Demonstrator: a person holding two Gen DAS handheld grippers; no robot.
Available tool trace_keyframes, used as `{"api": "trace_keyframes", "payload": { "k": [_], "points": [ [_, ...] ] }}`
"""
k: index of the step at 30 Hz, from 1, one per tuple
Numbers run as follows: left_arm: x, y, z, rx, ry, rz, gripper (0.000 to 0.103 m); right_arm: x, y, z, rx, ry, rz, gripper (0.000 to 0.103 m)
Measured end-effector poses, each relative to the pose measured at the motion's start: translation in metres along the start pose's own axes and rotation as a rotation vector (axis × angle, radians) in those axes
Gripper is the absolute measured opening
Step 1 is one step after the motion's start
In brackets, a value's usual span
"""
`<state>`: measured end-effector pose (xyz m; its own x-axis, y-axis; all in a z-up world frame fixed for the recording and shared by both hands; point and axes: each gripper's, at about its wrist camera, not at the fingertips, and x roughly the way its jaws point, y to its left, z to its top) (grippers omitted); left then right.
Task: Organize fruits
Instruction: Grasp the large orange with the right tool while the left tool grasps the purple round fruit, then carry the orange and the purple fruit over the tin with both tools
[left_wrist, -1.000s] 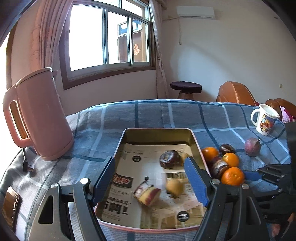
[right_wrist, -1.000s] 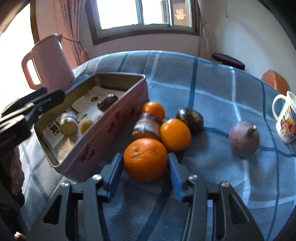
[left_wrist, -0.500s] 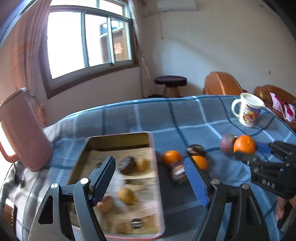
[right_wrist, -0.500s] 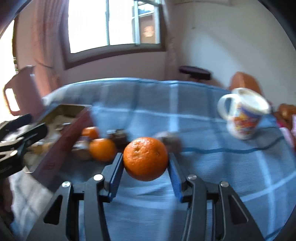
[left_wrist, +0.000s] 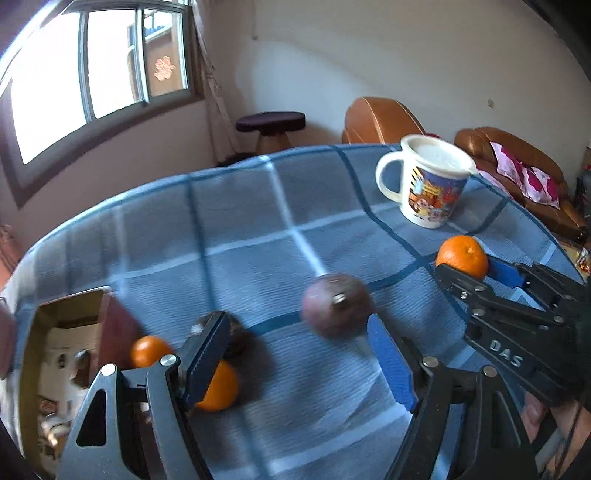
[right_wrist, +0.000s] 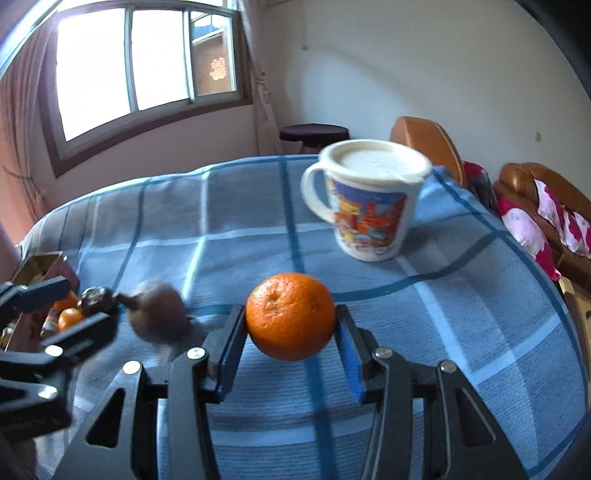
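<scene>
1. Tin (left_wrist: 48, 314): at the far left of the left wrist view, cut off by the frame; contents blurred. Risk: with the tin nearly out of sight, a fruit carried back could catch its rim.
2. Small oranges (left_wrist: 149, 350), and a dark fruit (right_wrist: 96, 298) beside them: loose on the cloth (left_wrist: 258, 221) just right of the tin. Risk: the left finger hangs right over one and could nudge it into a roll.
3. Left gripper (left_wrist: 299, 354): jaws apart, nothing between the pads. A second ago it looked down into the tin; now it faces the open cloth.
4. Purple fruit (left_wrist: 336, 310): alone on the cloth, just ahead of the left gripper's open jaws, probably its next pick, though blur makes that uncertain. Risk: round and smooth, it may squirt aside if the pads close off-centre.
5. Orange (right_wrist: 290, 315): clamped between the pads of the right gripper (right_wrist: 291, 345), clear of the cloth. A second ago it sat on the cloth against the other fruit beside the tin; now it is carried well to the right. Risk: grip sits low on the orange, so a quick swing could roll it out.
6. Mug (right_wrist: 365, 203): upright, just beyond the held orange; earlier it was far off at the frame edge. Risk: a further push forward could knock it.
</scene>
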<state>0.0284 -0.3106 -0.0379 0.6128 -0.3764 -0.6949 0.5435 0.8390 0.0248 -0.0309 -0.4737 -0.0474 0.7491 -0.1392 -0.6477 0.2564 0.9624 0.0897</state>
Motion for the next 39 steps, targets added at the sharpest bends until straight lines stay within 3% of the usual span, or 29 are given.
{"api": "trace_keyframes", "payload": {
  "k": [10, 17, 20, 30, 39],
  "points": [
    [0.043, -0.012, 0.011, -0.028, 0.065, -0.013, 0.078, -0.004, -0.01, 0.0, 0.031, -0.007, 0.04, 0.05],
    [0.046, -0.015, 0.007, -0.009, 0.058, -0.04, 0.055, -0.003, -0.006, 0.0, 0.016, -0.009, 0.044, 0.05],
    [0.044, -0.014, 0.006, -0.014, 0.052, -0.034, 0.055, -0.005, -0.004, -0.001, 0.009, -0.018, 0.042, 0.05],
    [0.014, -0.015, 0.001, 0.015, -0.081, 0.031, 0.055, -0.01, -0.001, -0.001, 0.002, -0.051, 0.046, 0.05],
    [0.001, -0.013, -0.003, 0.01, -0.133, 0.049, 0.055, -0.018, 0.007, -0.001, -0.027, -0.091, 0.053, 0.05]
  ]
}}
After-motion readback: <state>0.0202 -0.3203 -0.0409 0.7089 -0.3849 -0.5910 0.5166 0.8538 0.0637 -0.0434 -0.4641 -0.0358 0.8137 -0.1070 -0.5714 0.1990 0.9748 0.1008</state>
